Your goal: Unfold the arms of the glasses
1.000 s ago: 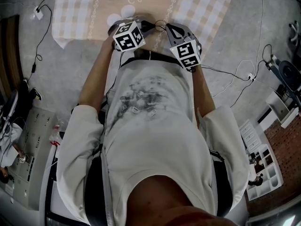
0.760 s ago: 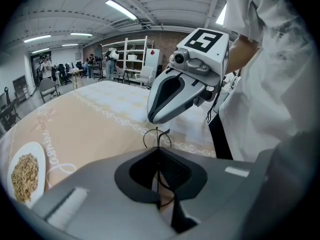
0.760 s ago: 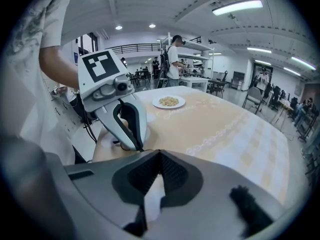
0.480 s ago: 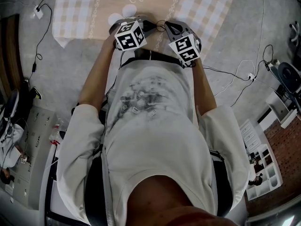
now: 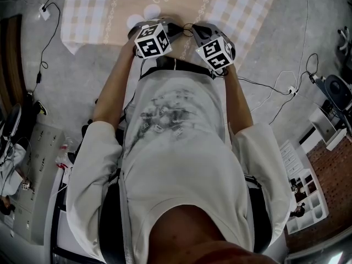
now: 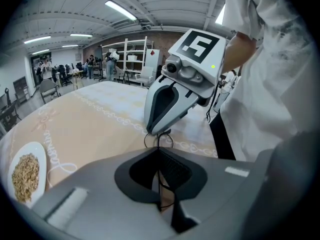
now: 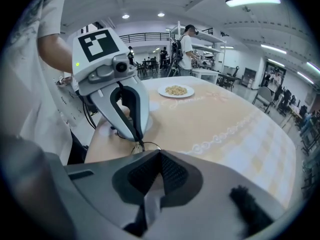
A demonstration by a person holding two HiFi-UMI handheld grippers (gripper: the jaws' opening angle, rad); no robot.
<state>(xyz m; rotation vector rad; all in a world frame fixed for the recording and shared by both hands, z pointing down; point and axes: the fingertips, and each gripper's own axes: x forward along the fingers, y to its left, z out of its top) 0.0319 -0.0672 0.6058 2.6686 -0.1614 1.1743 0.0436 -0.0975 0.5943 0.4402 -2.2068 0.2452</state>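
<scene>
You hold both tools close together over the near edge of the table (image 6: 100, 129), at twelve o'clock from your body in the head view. Over the last second the right gripper (image 6: 158, 131) has crept a little toward twelve o'clock and rolled slightly, so its marker cube now shows a different tilt. The left gripper (image 7: 137, 143) has kept its place. The glasses (image 6: 159, 140) are a thin dark wire frame hanging between the two tips, just above the tablecloth. In the left gripper view they show as two small loops directly under the right tool's tip. The left tool's jaws are pressed together on a strand of that wire, which runs down through the slit between the pads. The right tool's jaws are also fully closed, and their tips meet the frame, seemingly pinching it, though the wire is too fine to show the exact hold. A plate of grain (image 6: 26, 176) sits well away at eight o'clock in the left gripper view. The small shift of the right tool against a steady left one reads as the start of swinging an arm away from the frame. Whether either arm has opened cannot be made out, so the unfolding looks barely begun.
</scene>
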